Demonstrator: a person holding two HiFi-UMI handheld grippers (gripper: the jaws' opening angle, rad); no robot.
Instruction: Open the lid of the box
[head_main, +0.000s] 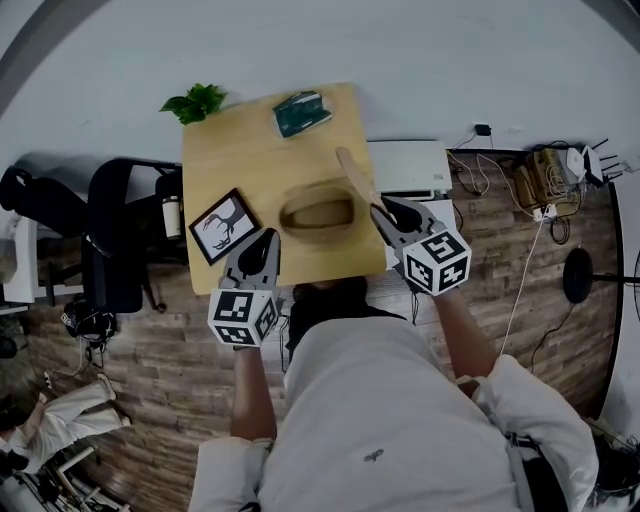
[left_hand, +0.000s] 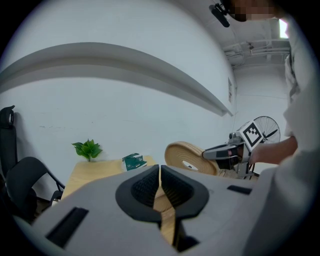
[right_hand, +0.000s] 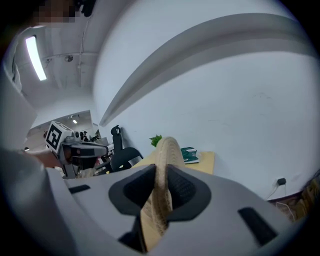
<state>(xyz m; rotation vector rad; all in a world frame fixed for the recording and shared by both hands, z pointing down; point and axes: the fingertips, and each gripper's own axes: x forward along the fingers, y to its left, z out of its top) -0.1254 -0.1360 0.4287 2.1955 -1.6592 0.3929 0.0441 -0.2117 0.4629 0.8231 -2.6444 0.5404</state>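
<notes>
Left claw (head_main: 266, 243) clenched on nothing, at near edge of light wooden worktop (head_main: 250, 150), near black-framed deer picture (head_main: 224, 225); oval light-wood box (head_main: 318, 213) sits mid-worktop, inside showing; its oval wooden lid (head_main: 352, 172) is off, stood on edge over the box's right end, rim pinched in right claw (head_main: 385, 212); judged: opening nearly done; best carry lid clear to the right, roll it flat, set on bare worktop; firm pinch, slow; left claw could steady box.

Box (head_main: 318, 213) central on table (head_main: 250, 150), lid (head_main: 356, 175) at its right, picture frame (head_main: 224, 225) left, plant (head_main: 195, 102) at far-left corner
</notes>
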